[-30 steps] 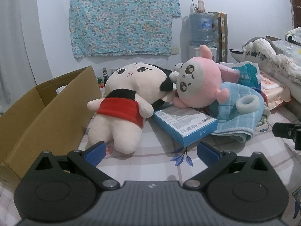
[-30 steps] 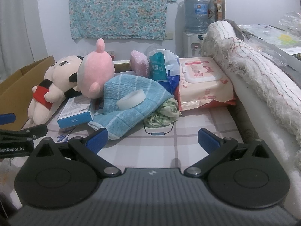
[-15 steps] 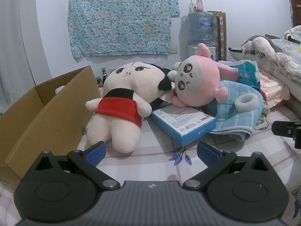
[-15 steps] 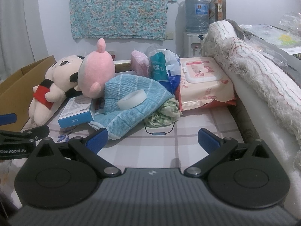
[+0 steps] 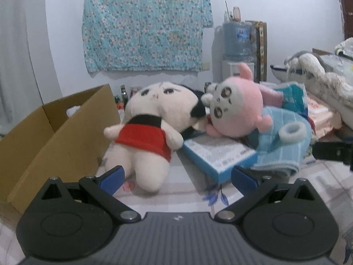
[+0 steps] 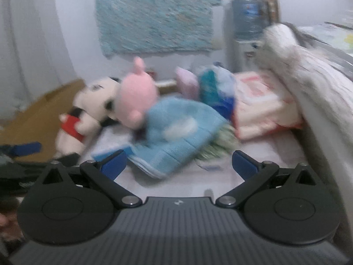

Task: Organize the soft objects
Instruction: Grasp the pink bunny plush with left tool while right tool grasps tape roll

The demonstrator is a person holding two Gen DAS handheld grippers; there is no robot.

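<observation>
A cream doll in a red top [image 5: 150,132] lies on its back beside an open cardboard box [image 5: 55,137]. A pink plush [image 5: 238,108] rests against it, partly on a blue flat box [image 5: 218,154]. A folded blue towel [image 5: 284,145] carries a white tape roll [image 5: 291,130]. My left gripper [image 5: 177,177] is open, just short of the doll's legs. My right gripper [image 6: 178,164] is open and empty in front of the blue towel [image 6: 181,134]; this view is blurred. The pink plush [image 6: 136,97] and the doll [image 6: 81,119] show to its left.
A pack of wet wipes [image 6: 262,103], a teal bag [image 6: 216,88] and a green cloth [image 6: 218,148] sit at the right. A rolled white blanket [image 6: 313,75] runs along the right side. A water jug [image 5: 237,37] stands at the back wall under a floral cloth [image 5: 145,24].
The left gripper has moved closer to the doll. The right gripper has moved forward and swung, blurring its view; the towel now sits nearer its fingers. Both stay open.
</observation>
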